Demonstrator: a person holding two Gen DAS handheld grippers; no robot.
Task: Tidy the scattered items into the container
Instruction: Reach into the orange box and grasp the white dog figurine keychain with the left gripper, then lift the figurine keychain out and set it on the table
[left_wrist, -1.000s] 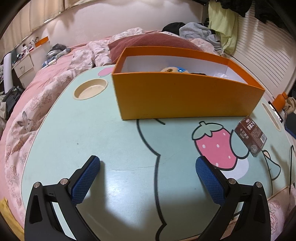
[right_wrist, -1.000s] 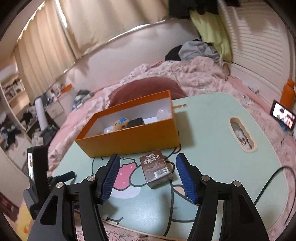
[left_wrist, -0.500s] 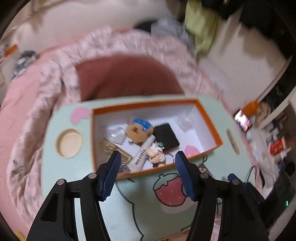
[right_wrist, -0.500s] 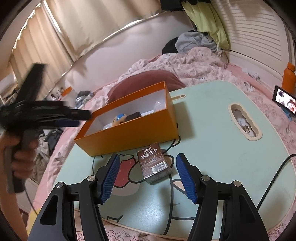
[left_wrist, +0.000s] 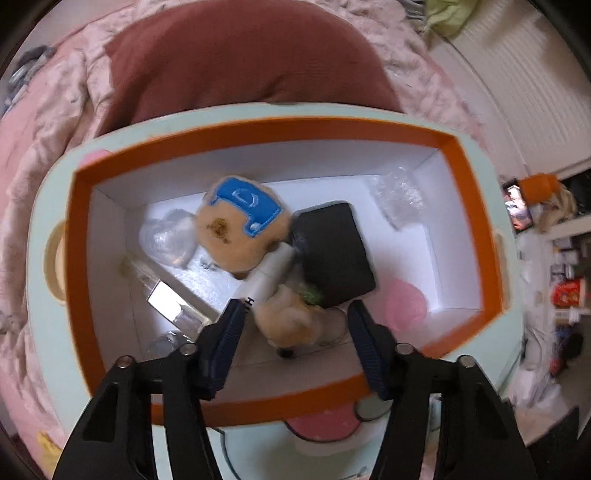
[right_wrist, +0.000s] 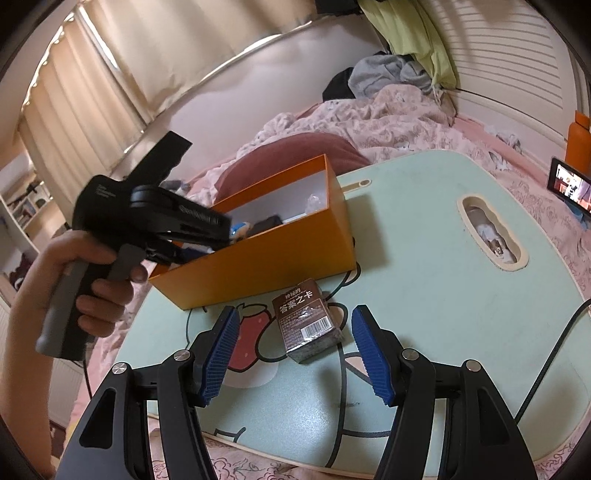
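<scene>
The orange box with a white inside holds a tan plush with a blue patch, a white tube, a black square case, a small tan plush, a clear heart and a clear packet. My left gripper is open and empty, pointing down into the box above the small plush. In the right wrist view the box stands behind a brown card pack on the table. My right gripper is open, its pads either side of the pack.
The mint cartoon-print lap table sits on a pink bed, with a slot hole at right. A maroon pillow lies behind the box. A phone and an orange bottle are at far right. A black cable crosses the table's right edge.
My left gripper rose from the table, swung over the box and dropped closer to its contents, staying open. My right gripper closed in slightly on the card pack.
</scene>
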